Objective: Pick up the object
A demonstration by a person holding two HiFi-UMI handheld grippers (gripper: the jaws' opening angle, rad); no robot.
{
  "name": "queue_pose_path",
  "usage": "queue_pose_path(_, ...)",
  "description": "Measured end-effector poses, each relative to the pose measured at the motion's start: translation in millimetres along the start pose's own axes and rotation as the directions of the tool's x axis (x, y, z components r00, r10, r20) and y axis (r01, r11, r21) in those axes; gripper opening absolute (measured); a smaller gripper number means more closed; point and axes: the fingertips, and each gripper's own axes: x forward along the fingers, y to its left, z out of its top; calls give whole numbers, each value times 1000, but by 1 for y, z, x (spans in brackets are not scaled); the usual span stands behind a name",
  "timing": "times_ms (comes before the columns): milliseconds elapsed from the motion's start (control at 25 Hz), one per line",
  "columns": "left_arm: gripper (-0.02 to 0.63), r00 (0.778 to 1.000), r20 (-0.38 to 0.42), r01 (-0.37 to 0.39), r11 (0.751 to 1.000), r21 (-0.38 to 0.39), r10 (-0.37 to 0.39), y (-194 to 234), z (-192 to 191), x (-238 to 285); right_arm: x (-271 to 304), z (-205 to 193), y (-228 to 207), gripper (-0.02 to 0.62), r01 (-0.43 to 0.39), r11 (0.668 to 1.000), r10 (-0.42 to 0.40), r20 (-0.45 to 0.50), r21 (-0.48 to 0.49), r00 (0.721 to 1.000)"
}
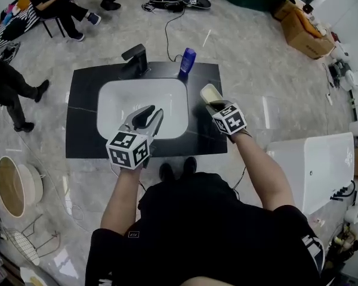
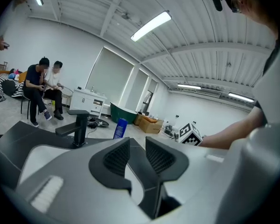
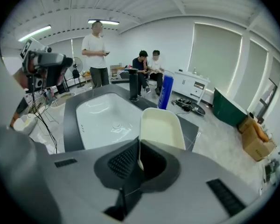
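Note:
A cream, shallow tray hangs over the right side of the black countertop, just right of the white sink. My right gripper is shut on the tray's near rim. In the right gripper view the tray sticks out ahead of the right gripper, its thin wall pinched between the pads. My left gripper hovers over the sink's front part, open, with nothing between its fingers. In its own view the left gripper shows a clear gap between the jaws.
A black faucet and a blue bottle stand at the counter's back edge. A white bathtub stands to the right, a round basket to the left. People sit at the far left; cardboard boxes lie far right.

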Motion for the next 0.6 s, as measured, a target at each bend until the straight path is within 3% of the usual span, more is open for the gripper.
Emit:
queue_pose_path(280,107,999,45,14,998,61,-17,-6,29,-1,-56,30,-2,25,25,998,-32,140,54,990)
queue_pose_path(600,101,999,52,-2,993,118,-4,-24,54,21,-113,58,-8,25,-45,993,7,334,106,942)
